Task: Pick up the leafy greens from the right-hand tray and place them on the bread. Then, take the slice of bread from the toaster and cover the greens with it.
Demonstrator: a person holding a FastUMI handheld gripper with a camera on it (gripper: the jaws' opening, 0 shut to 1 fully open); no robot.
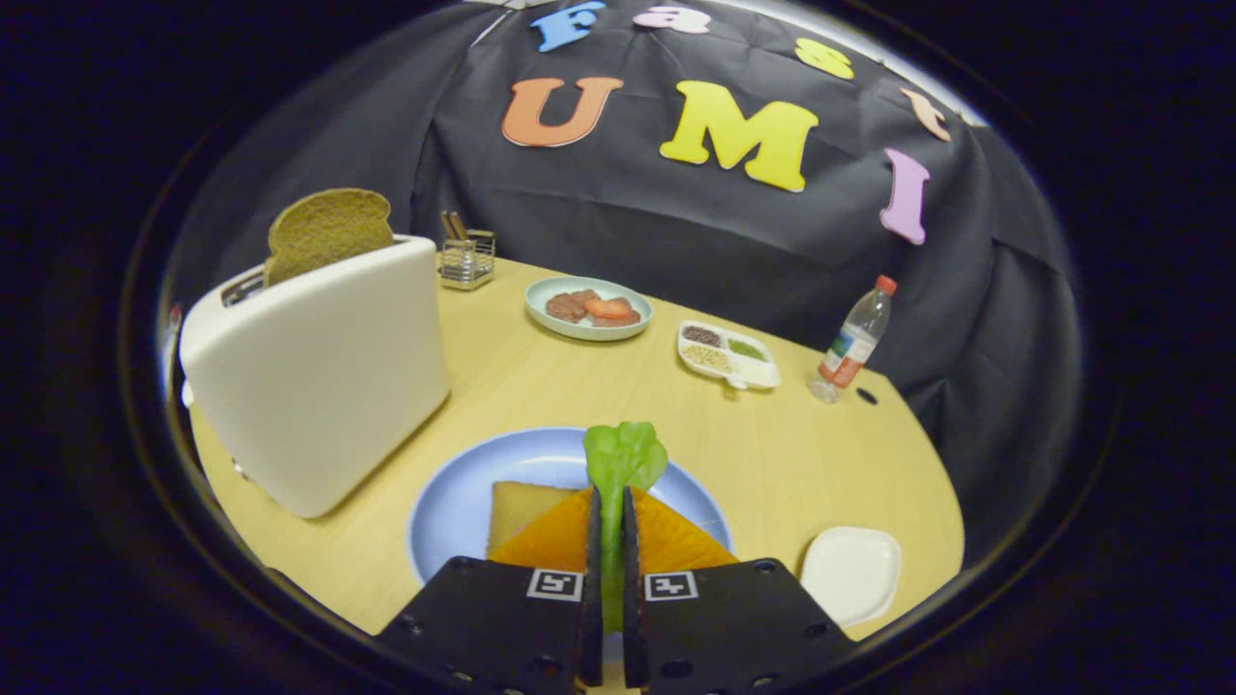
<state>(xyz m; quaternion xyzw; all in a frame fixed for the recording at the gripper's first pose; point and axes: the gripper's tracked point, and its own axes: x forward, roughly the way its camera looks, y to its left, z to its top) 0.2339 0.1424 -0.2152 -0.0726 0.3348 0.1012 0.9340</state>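
Note:
My gripper (609, 502) is shut on the leafy greens (623, 458), whose stem is pinched between the two fingers while the leaf sticks out ahead of them. Under the fingers lies a blue plate (454, 507) with a slice of bread (512, 512) and an orange cheese slice (565, 541) on top of it. The greens hang above that cheese. To the left stands a white toaster (319, 376) with a brown bread slice (326, 230) poking up from its slot. An empty white tray (852, 571) sits to the right of the plate.
Beyond the plate, on the wooden table (541, 376), are a pale bowl of meat and tomato (589, 309), a divided white dish of seeds (726, 354), a plastic bottle (852, 343) and a small wire holder (467, 259). The table edge curves round on the right.

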